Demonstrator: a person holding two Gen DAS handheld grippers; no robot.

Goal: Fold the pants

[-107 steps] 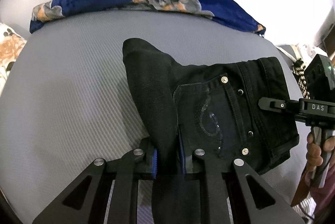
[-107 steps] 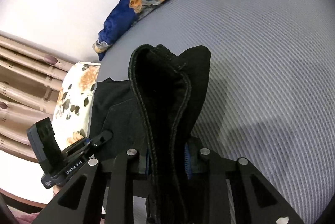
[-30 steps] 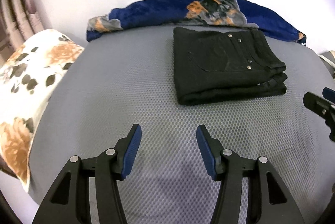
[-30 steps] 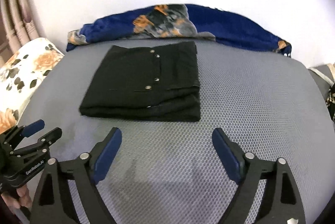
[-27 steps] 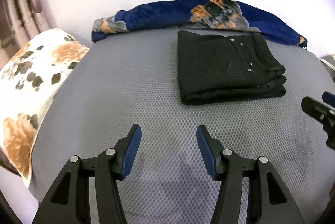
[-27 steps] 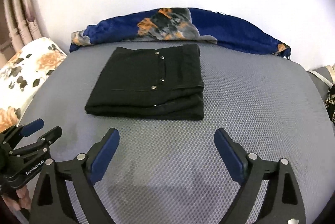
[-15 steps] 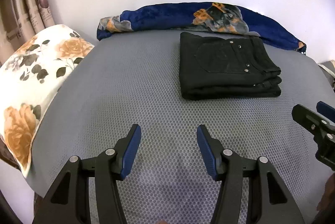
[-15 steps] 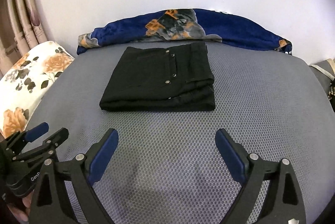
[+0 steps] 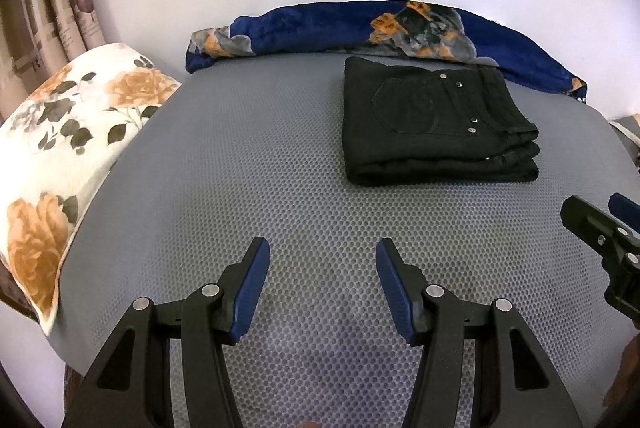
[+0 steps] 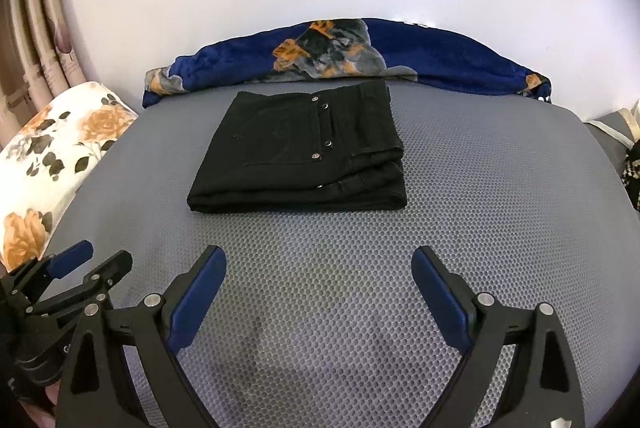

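Observation:
The black pants (image 9: 432, 123) lie folded in a neat rectangle on the grey mesh bed surface (image 9: 248, 163), back pocket and rivets facing up. They also show in the right wrist view (image 10: 300, 151). My left gripper (image 9: 322, 260) is open and empty, well short of the pants. My right gripper (image 10: 318, 268) is open wide and empty, also back from them. The right gripper shows at the right edge of the left wrist view (image 9: 604, 228), and the left gripper shows at the lower left of the right wrist view (image 10: 76, 272).
A blue floral blanket (image 9: 360, 23) lies rolled along the wall behind the pants. A white floral pillow (image 9: 60, 139) sits at the bed's left edge, with curtains (image 9: 44, 3) beyond it. A grey bag (image 10: 616, 131) is at the far right.
Both grippers let go of the pants, which now lie folded flat. Both have since drawn back from them and stay open.

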